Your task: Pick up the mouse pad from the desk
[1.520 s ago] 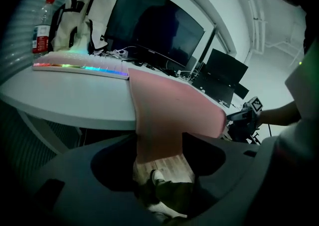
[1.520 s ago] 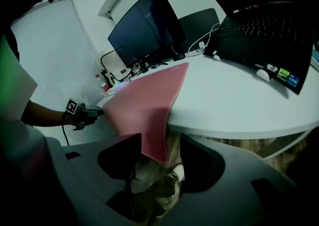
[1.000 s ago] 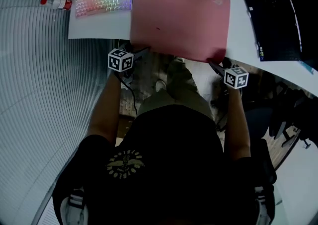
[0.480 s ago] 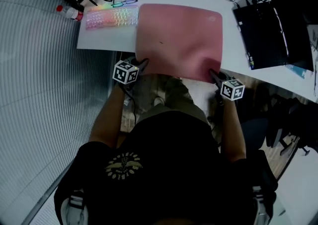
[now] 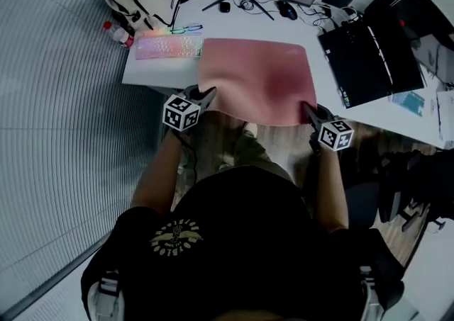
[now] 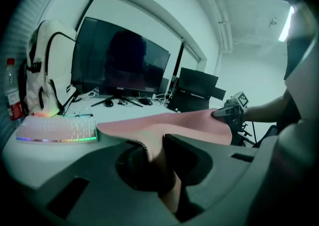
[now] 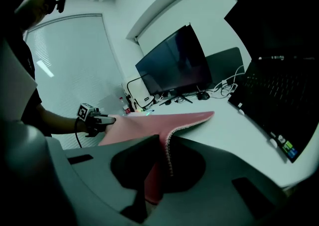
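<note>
Pink rectangular fabric mouse pad [image 5: 259, 79] pinched at both near corners, lift partway done.

Head view: I have the left tool [image 5: 206, 93] and the right tool [image 5: 307, 108] each on a near corner, the near edge held off the white surface [image 5: 159, 71] beside a backlit keyboard [image 5: 169, 47]. Left gripper view: the jaws sit nearly together, clamped on the mouse pad's stitched edge, and the sheet stretches across to the other tool. Right gripper view: the same tight pinch on the opposite corner, and the far corner looks to rest on the surface. I judge the grasp done and the lift begun. Bringing the far edge clear is left.
</note>
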A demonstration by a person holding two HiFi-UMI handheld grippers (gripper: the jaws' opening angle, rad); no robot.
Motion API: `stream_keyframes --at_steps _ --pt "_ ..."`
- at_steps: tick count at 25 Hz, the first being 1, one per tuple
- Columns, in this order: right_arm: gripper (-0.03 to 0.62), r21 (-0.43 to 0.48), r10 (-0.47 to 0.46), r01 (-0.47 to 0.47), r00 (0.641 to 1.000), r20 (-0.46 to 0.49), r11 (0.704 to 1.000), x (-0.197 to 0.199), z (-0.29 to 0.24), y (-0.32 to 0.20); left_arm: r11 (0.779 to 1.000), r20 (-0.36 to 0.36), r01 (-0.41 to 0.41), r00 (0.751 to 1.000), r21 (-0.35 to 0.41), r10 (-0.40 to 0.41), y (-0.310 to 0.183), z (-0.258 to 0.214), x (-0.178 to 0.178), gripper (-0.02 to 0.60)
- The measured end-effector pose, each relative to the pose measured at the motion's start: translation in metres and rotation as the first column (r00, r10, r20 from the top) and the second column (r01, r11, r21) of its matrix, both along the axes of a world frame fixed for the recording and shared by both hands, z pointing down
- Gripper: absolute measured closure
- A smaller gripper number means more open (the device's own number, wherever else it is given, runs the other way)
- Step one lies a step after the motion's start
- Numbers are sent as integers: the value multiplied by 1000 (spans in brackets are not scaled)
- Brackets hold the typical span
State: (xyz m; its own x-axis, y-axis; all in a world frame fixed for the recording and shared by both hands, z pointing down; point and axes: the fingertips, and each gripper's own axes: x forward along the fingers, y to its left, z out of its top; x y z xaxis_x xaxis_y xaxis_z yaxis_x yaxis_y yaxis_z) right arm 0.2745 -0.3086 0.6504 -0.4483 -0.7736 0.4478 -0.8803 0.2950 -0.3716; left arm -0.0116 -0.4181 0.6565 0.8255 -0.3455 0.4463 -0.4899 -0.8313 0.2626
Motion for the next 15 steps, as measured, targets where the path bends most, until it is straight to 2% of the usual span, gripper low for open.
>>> stream_keyframes --at_steps 4,8,10,15 --pt "564 99 11 -12 1000 12 995 7 -49 3 997 -57 -13 998 71 17 0 -48 4 532" --pt "558 223 50 -63 997 63 973 21 -100 5 990 -133 25 991 136 -7 -10 -97 1 532" --pt "571 280 70 -91 994 83 956 28 -123 8 982 -139 22 990 185 4 -14 -120 1 535" --pt "576 381 67 -84 996 59 921 29 -180 16 961 -160 15 987 277 30 -14 -180 8 535"
